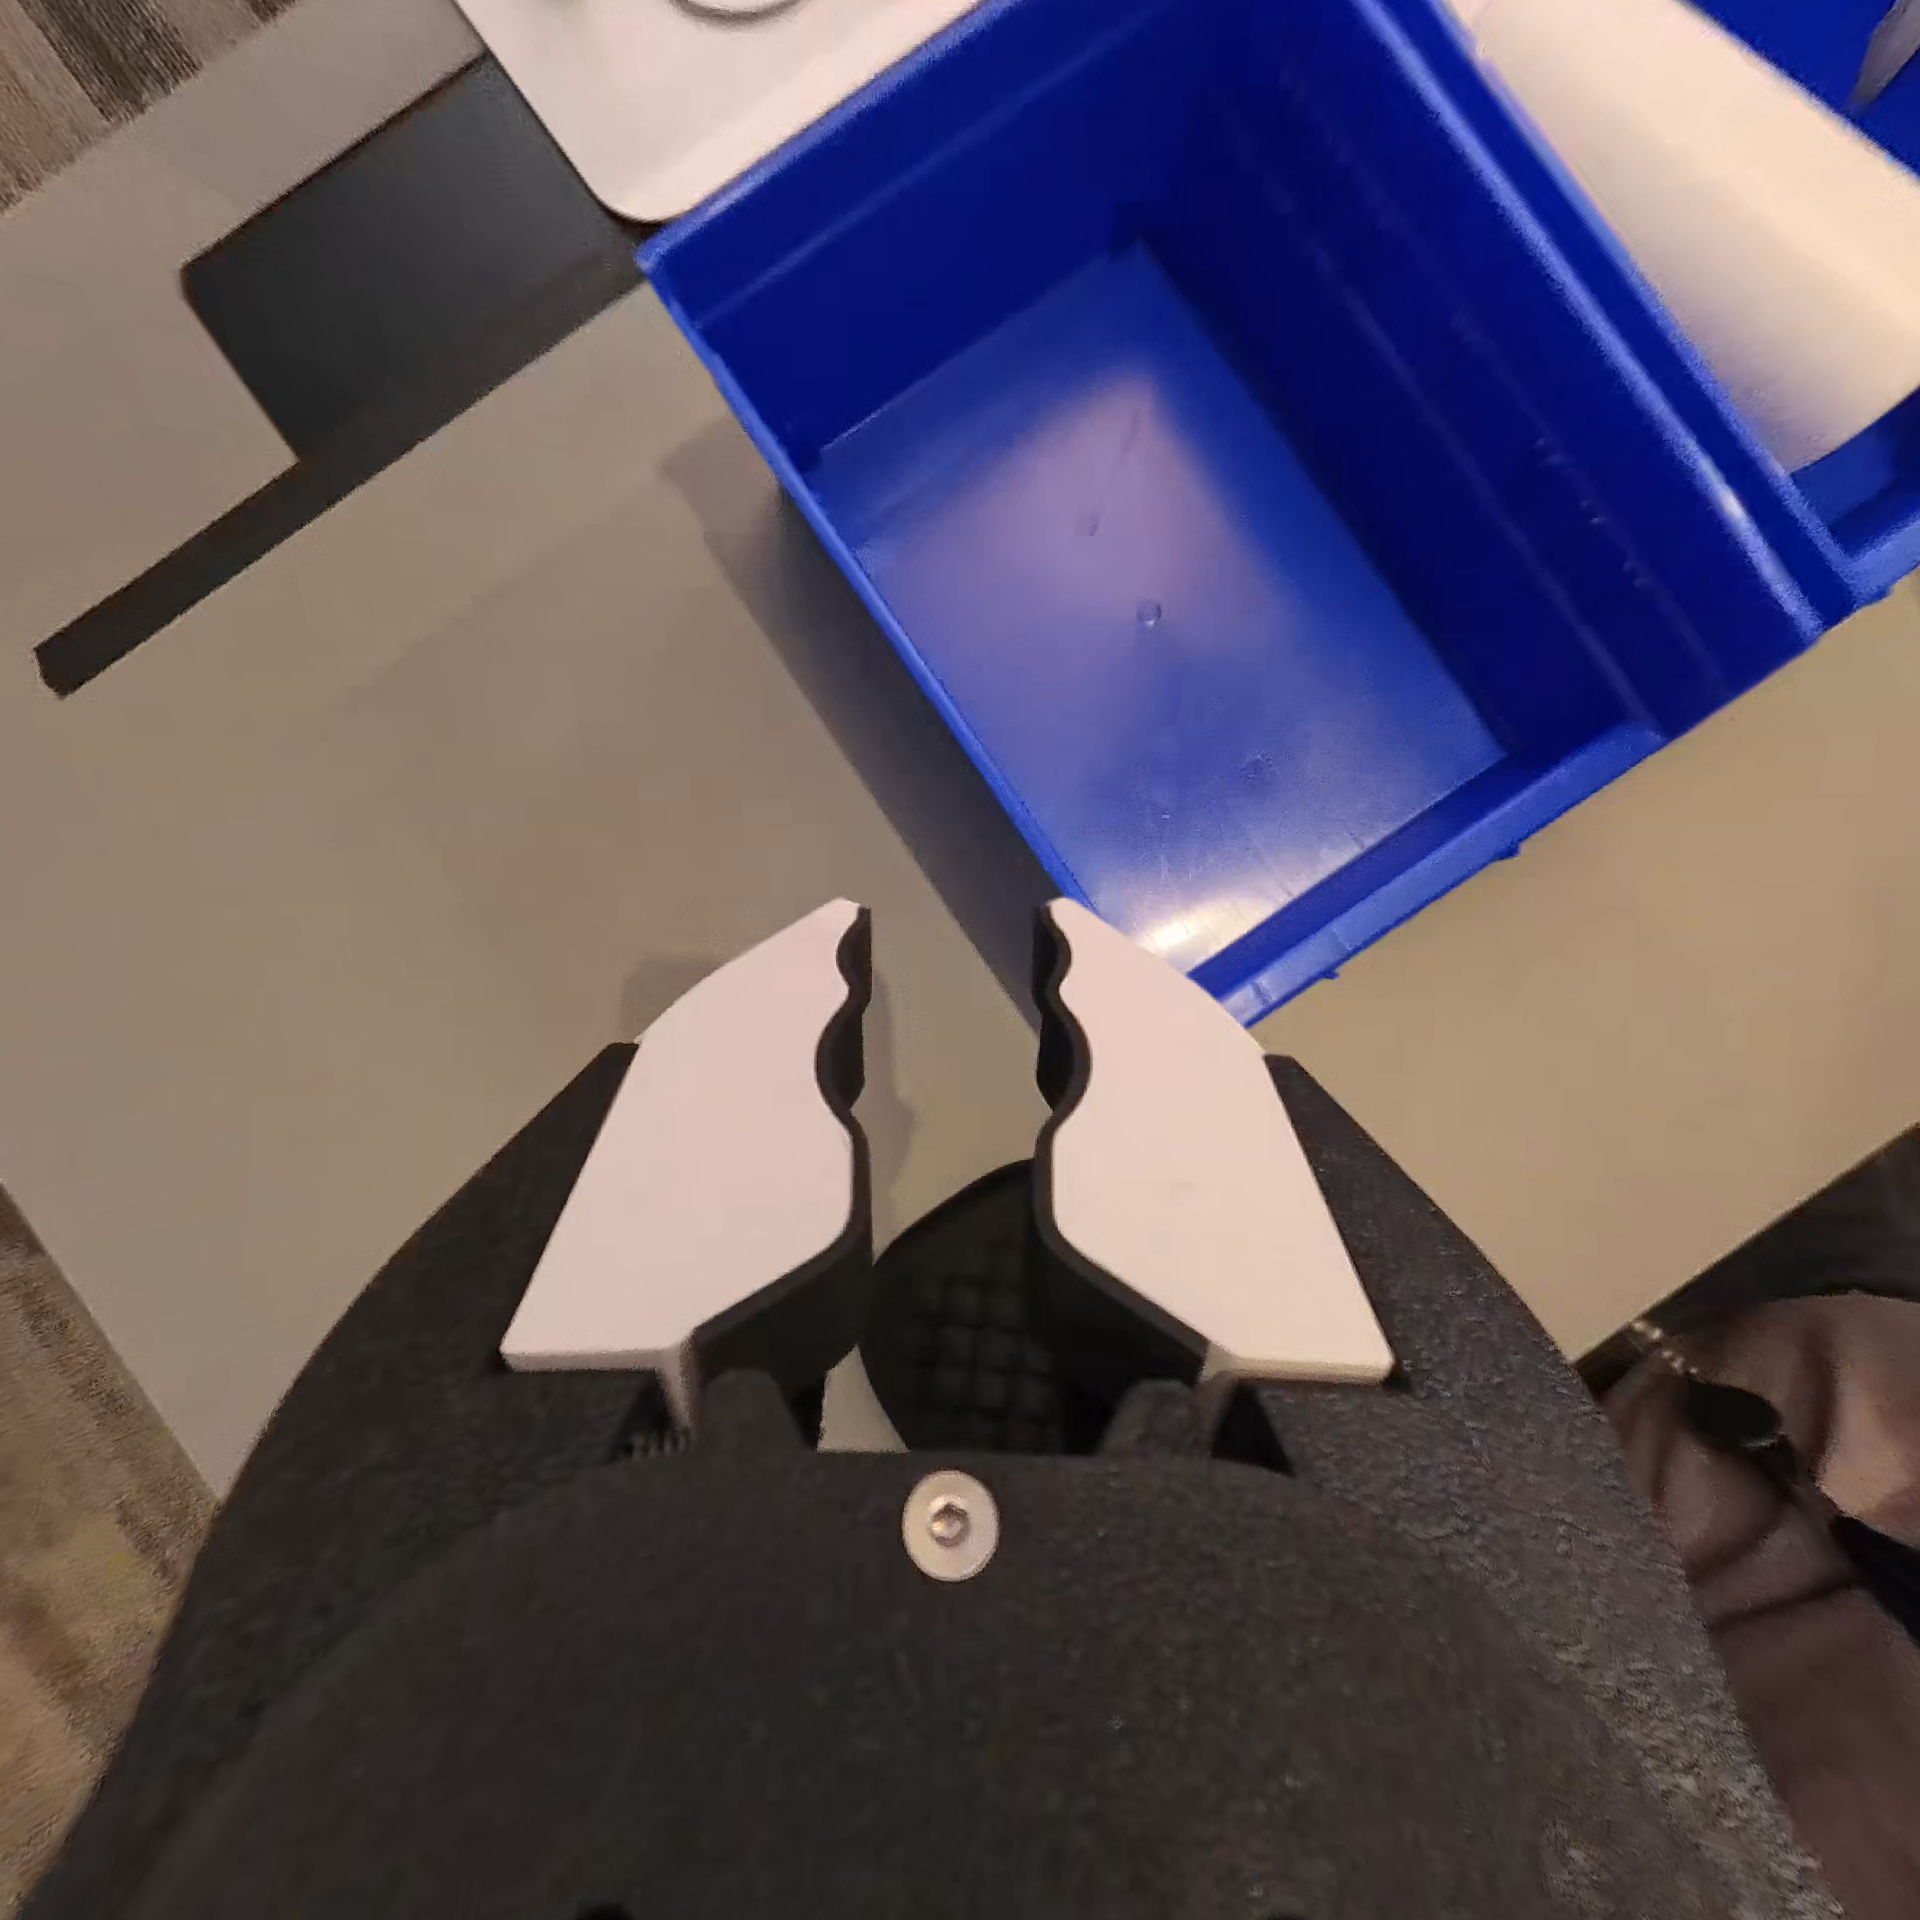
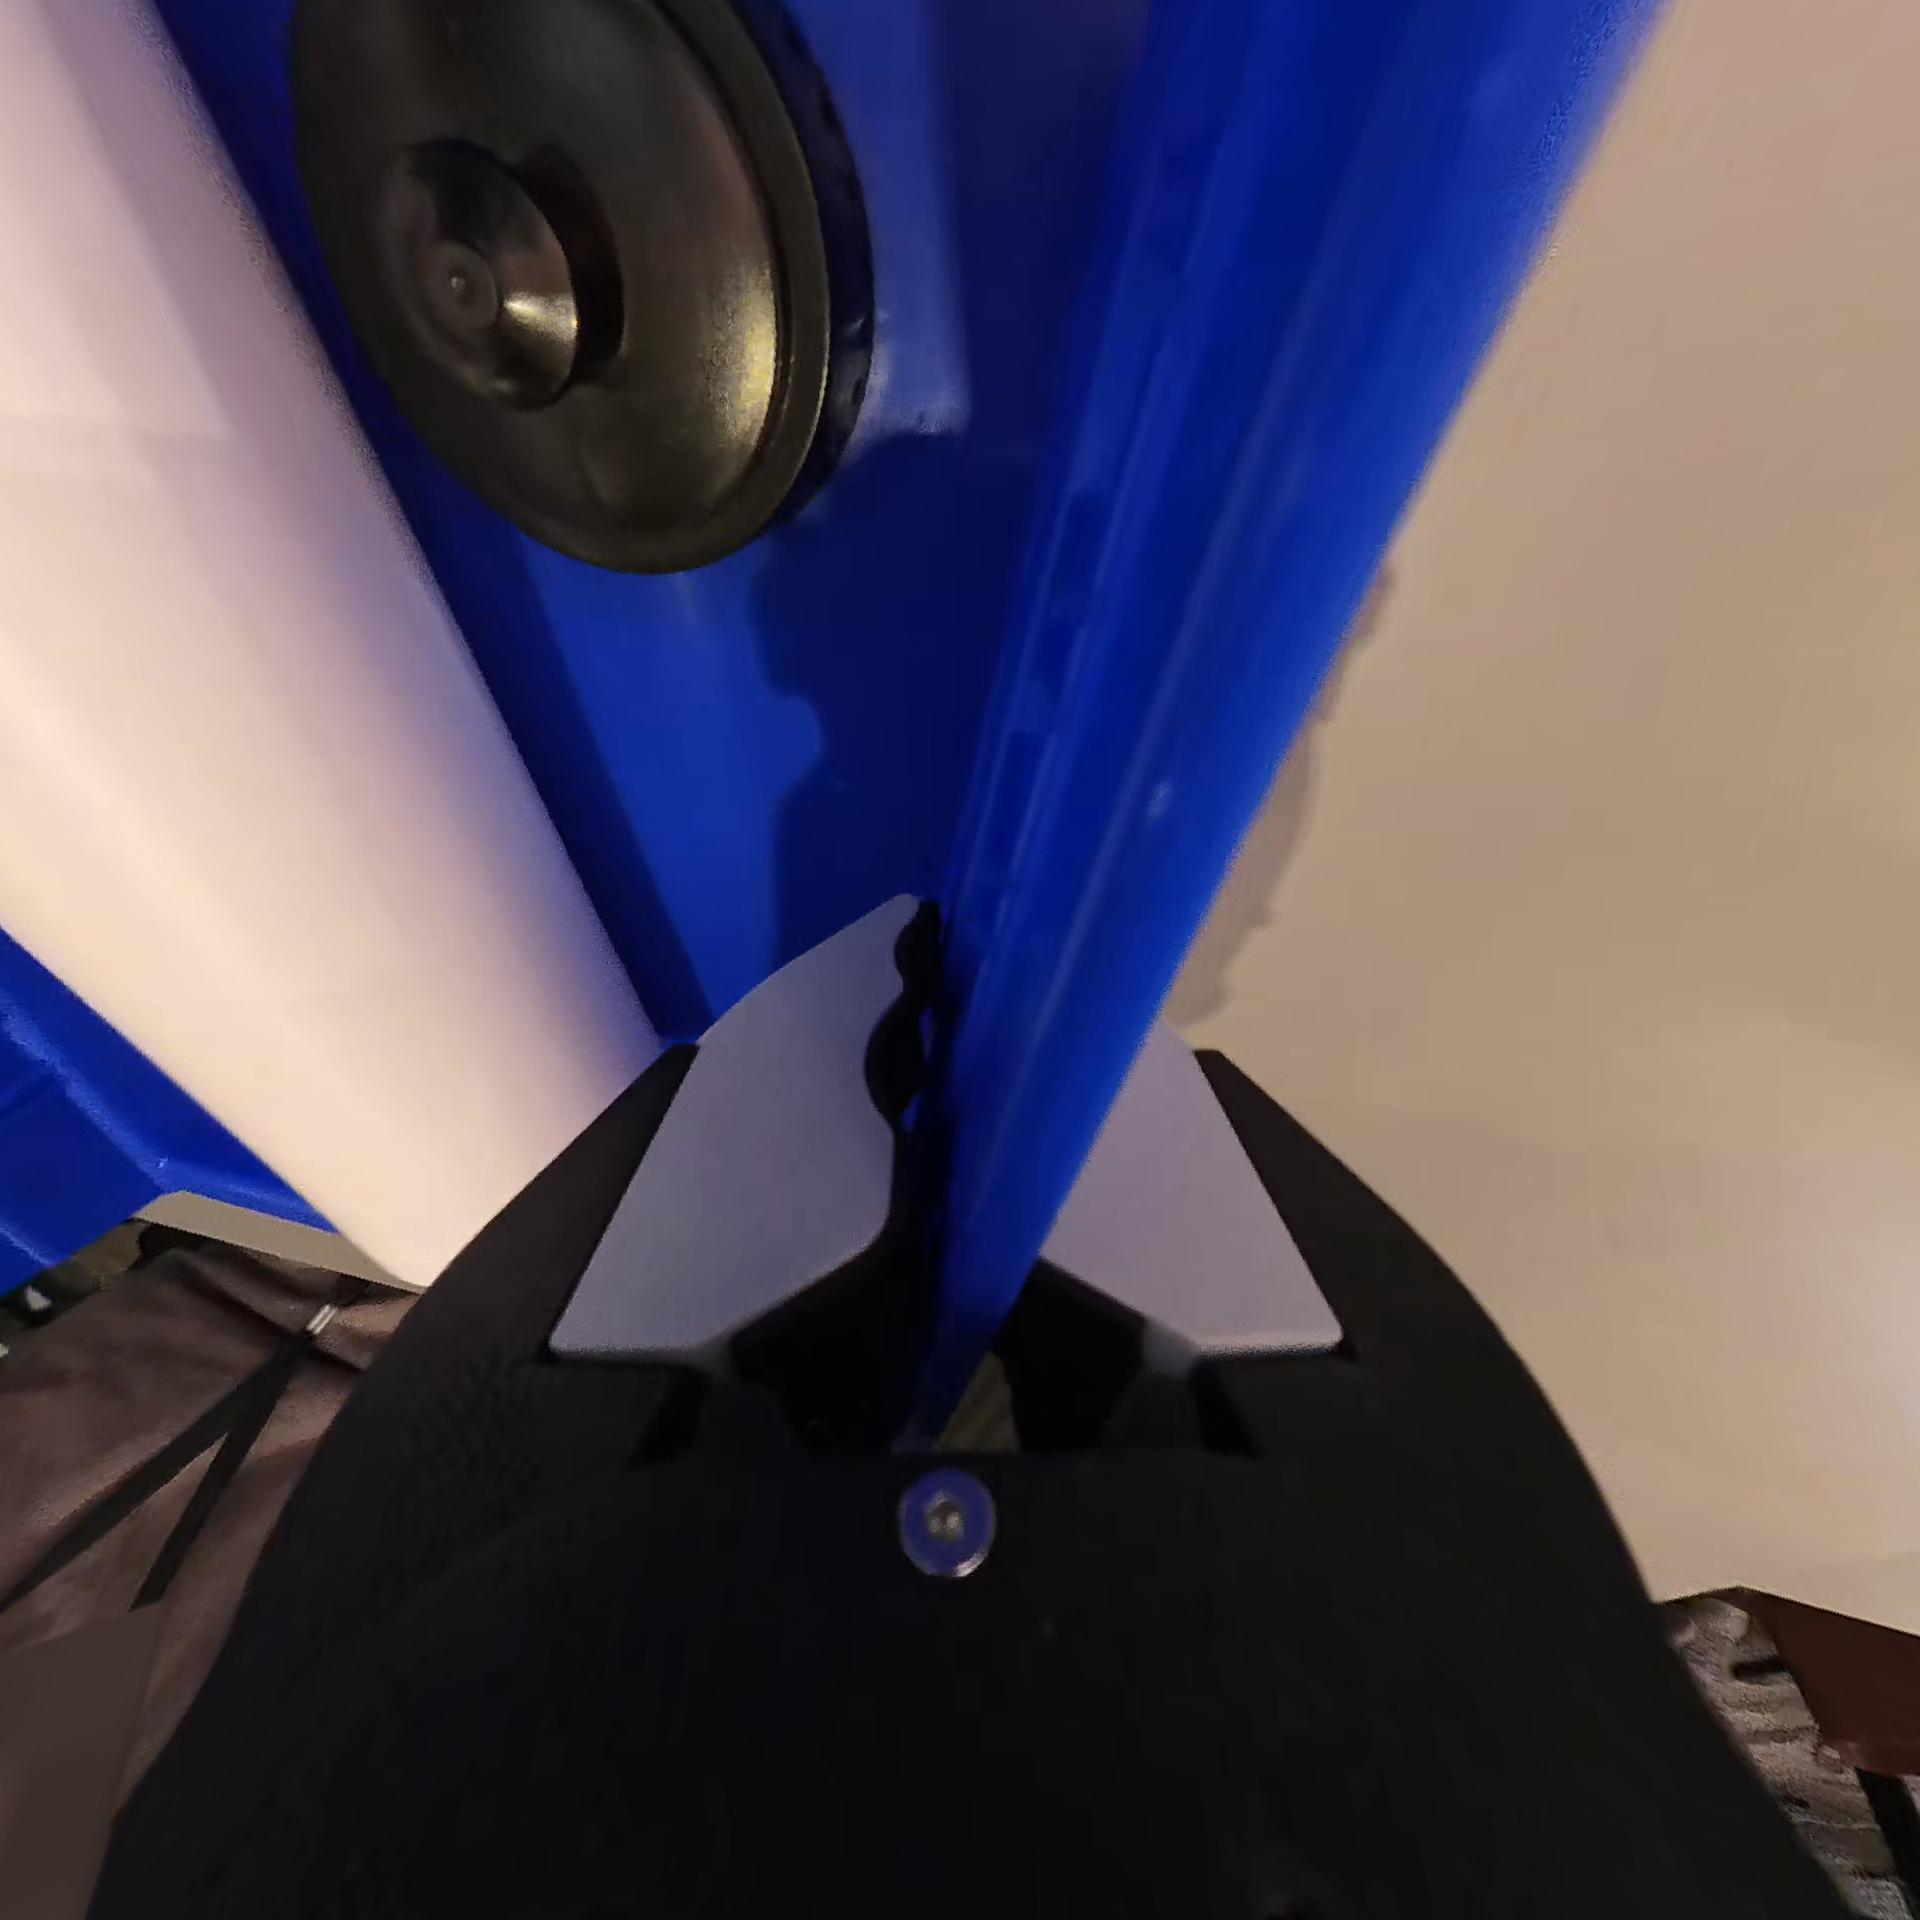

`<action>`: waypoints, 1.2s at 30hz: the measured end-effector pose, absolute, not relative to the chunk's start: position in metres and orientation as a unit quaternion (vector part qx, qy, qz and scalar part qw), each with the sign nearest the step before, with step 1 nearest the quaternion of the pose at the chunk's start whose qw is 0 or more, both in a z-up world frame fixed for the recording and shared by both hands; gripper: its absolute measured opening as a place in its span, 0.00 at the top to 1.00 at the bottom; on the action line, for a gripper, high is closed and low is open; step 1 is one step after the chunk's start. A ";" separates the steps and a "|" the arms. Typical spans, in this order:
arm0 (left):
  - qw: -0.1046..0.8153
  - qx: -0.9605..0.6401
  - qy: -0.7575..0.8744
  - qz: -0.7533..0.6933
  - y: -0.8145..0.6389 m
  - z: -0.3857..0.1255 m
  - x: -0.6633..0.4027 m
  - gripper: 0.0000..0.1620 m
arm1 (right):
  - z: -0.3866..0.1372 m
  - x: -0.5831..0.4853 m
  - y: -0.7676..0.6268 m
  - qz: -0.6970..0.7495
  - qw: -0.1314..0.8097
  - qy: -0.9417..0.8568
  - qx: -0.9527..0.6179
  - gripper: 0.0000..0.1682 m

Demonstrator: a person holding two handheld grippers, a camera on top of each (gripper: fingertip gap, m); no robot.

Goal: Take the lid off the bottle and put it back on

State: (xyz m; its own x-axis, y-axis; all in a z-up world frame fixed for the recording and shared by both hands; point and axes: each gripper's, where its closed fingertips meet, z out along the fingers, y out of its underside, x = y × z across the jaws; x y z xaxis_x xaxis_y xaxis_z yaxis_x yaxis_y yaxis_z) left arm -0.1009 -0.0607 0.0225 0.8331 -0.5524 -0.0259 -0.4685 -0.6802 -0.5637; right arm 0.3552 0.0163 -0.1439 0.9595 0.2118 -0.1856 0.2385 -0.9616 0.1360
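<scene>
The left gripper (image 1: 951,971) hangs over the grey worktop (image 1: 416,831) with its two fingers apart and nothing between them. Just ahead of it sits an empty blue bin (image 1: 1195,582), and its near corner is right by the fingertips.

The right gripper (image 2: 940,997) is squeezed onto the thin side wall of a second blue bin (image 2: 1143,623). One finger is inside the bin and the other is outside, and the wall fills the gap between them.

Inside that second bin lies a white bottle (image 2: 239,727), resting on its side along the bin's length. A round black lid (image 2: 582,281) sits at the far end of the same bin, next to the bottle. It looks like the lid is off the bottle, but the view is too close to be sure that it belongs to it. In the left wrist view the same white bottle (image 1: 1662,239) peeks out of the bin at the top right.

So the job looks like it is at its start or its very end. Neither gripper touches the bottle or the lid. If the lid is off, it must go back on, and the bottle would have to come out of the bin first
</scene>
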 end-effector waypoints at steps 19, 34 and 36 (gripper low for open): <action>0.351 -0.889 0.243 -0.165 -0.077 0.058 -0.144 0.82 | 0.006 0.378 -0.015 0.005 0.042 0.054 0.998 0.96; 0.373 -0.887 0.206 -0.178 -0.080 0.065 -0.175 0.80 | 0.028 0.098 0.019 -0.026 0.039 0.257 0.965 0.96; 0.387 -0.888 0.166 -0.186 -0.078 0.067 -0.197 0.77 | 0.020 0.048 0.017 -0.054 0.041 0.283 0.957 0.96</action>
State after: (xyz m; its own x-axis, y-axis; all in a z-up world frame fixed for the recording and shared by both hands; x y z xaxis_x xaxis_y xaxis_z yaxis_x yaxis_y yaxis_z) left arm -0.1970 -0.0782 0.0672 0.8758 -0.4384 0.2020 -0.1509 -0.6461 -0.7481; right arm 0.0480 0.0174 0.0198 0.8345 0.5365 -0.1256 0.5452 -0.8370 0.0472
